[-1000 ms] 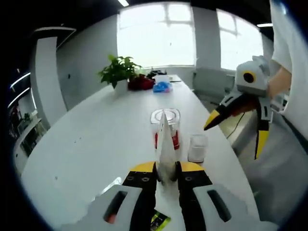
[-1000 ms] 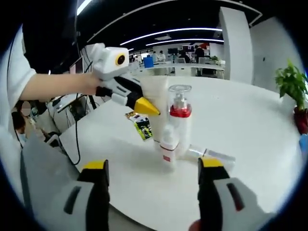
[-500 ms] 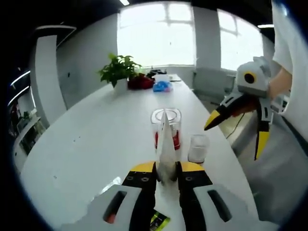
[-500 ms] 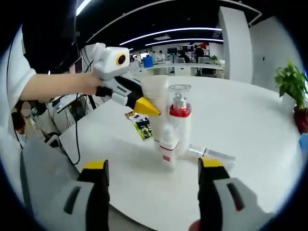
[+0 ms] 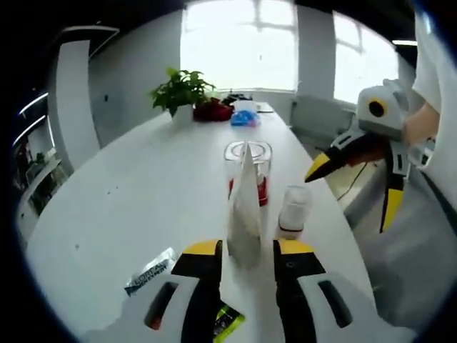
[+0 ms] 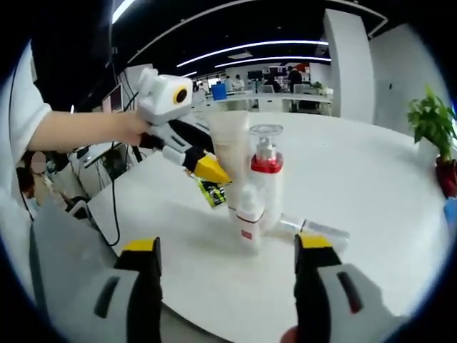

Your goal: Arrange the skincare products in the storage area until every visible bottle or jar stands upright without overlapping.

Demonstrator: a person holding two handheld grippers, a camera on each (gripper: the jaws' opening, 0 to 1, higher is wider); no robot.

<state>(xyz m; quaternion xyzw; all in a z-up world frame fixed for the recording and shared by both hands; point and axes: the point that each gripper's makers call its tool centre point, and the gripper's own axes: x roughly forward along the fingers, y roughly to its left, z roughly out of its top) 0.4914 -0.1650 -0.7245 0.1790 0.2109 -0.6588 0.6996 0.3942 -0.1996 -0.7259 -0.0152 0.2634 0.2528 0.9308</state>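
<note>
My left gripper (image 5: 246, 251) has its jaws parted on either side of the white tube (image 5: 243, 207); a gap shows on each side, so I judge it released, not clamped. The tube stands on its base on the table (image 5: 128, 193), flat crimped end up. Directly behind it is the clear pump bottle (image 5: 248, 175) with the red collar, and just beside that, to the right, the small white bottle (image 5: 293, 212).

In the right gripper view my right gripper (image 6: 225, 250) is wide open, holding nothing, well back from the cluster. Near its right jaw a clear bottle (image 6: 314, 230) lies on its side on the table, close to the small white bottle (image 6: 248, 218). That one is not yet upright, so the task is unfinished.

Risks, as I judge them:
- The tube is tall on a narrow base. If I pull the left jaws back crooked, one tip may catch its side and topple it.
- If it falls, it would go into the pump bottle (image 6: 265, 175) or small bottle; they stand close enough to go down together.
- Reaching for the lying bottle with the right gripper passes near the small bottle; a wide jaw could clip it.
- The lying bottle looks round and may roll when touched.

Printed sachets (image 5: 150, 269) lie flat near my left jaws.
</note>
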